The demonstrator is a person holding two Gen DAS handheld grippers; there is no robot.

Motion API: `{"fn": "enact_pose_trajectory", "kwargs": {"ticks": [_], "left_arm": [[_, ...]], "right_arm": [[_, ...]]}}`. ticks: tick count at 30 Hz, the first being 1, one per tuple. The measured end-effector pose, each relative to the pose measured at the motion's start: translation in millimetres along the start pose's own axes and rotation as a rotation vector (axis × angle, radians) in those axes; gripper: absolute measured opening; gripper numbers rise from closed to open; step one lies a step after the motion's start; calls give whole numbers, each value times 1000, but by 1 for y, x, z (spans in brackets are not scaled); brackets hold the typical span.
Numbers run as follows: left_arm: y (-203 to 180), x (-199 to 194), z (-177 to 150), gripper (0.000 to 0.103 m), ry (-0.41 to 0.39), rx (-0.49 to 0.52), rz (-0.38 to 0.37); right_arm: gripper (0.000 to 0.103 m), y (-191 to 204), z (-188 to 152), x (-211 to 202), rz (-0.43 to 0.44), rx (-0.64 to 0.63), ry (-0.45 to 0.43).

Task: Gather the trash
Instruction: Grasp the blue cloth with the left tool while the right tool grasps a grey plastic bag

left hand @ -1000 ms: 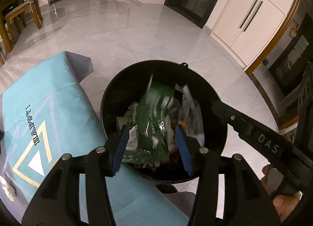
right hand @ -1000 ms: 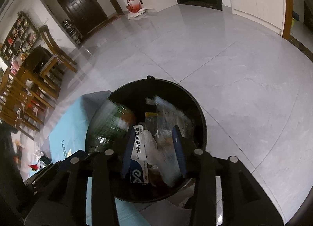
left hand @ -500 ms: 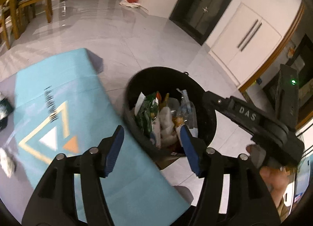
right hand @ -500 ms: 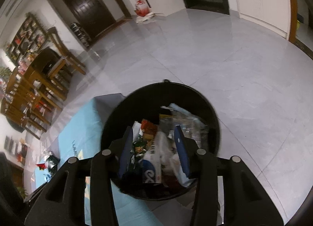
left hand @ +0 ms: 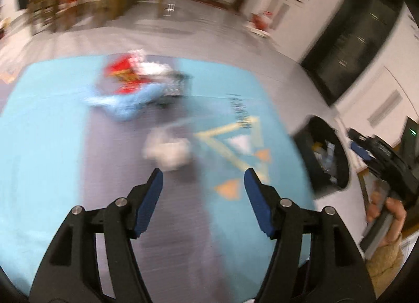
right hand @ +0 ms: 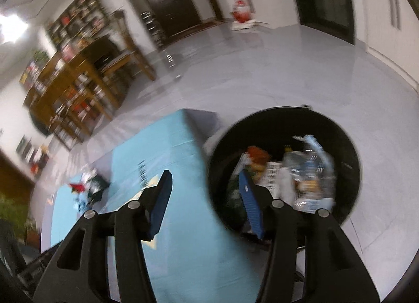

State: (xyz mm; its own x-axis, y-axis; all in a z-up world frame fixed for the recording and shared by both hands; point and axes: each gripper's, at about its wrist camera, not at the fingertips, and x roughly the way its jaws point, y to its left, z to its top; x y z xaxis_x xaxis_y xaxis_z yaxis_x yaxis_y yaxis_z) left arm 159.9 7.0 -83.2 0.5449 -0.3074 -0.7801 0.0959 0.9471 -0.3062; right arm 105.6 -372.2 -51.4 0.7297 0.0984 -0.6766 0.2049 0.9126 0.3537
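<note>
In the left wrist view my left hand-held gripper (left hand: 203,178) is at the bottom centre of the frame. Its jaws are spread and opening, and nothing is between them. Under it lies the worktop (left hand: 39,145), covered with a light blue cloth that has a triangle print. The picture is much blurred. Just above the gripper tips, in the middle of the frame, I see a white crumpled piece of trash (left hand: 169,151) lying on the cloth. Higher, in the upper centre-left, there is a pile of trash (left hand: 136,80) with red, white, pale blue and dark parts; I cannot tell the single items. At the right edge stands the black bin (left hand: 323,156), already with wrappers inside, and further right a person's hand (left hand: 390,211) holds the other tool.

In the right wrist view my right hand-held gripper (right hand: 205,193) is at the bottom centre. Its jaws are also apart and opening, with nothing pinched. Its right finger (right hand: 251,203) stands in front of the bin (right hand: 351,145), which is at the centre right of the frame, beside the worktop's edge, and filled with mixed packaging (right hand: 301,174). At the lower left of this frame, the same small pile (right hand: 89,190) lies on the blue cloth, well apart from the bin.
</note>
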Motion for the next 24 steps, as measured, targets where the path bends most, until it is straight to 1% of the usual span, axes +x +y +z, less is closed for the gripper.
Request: {"fn": "enact_pose_trajectory", "kwargs": {"ticks": [2,3,7,9,11,12,14,17,20,21,24], "left_arm": [[34,-10,-4,66,-3,-52,47],[46,-14,-6,66,-1,-63,68],[81,-24,-8,66,6,-57,132],[95,-26,-3,66,-3,-74,133],[105,-27,4,66,-13,-95,112],[108,-24,10,66,-17,-103,100],[107,-15,22,66,-23,-100,86],[103,-2,36,67,-26,-67,79],[97,16,48,69,-19,-34,82],[96,22,52,69,-13,-28,83],[87,42,61,69,7,11,95]], "right_arm": [[54,18,-3,4,22,-50,9],[55,34,-7,7,34,-90,15],[56,80,-19,19,66,-223,41],[57,105,-29,27,107,-289,69],[58,124,-39,34,143,-323,91],[60,135,-43,39,170,-336,109],[61,147,-49,46,203,-339,132],[61,162,-57,60,252,-319,176],[62,171,-58,72,296,-278,210],[64,173,-55,77,308,-256,214],[67,176,-46,87,307,-222,213]]}}
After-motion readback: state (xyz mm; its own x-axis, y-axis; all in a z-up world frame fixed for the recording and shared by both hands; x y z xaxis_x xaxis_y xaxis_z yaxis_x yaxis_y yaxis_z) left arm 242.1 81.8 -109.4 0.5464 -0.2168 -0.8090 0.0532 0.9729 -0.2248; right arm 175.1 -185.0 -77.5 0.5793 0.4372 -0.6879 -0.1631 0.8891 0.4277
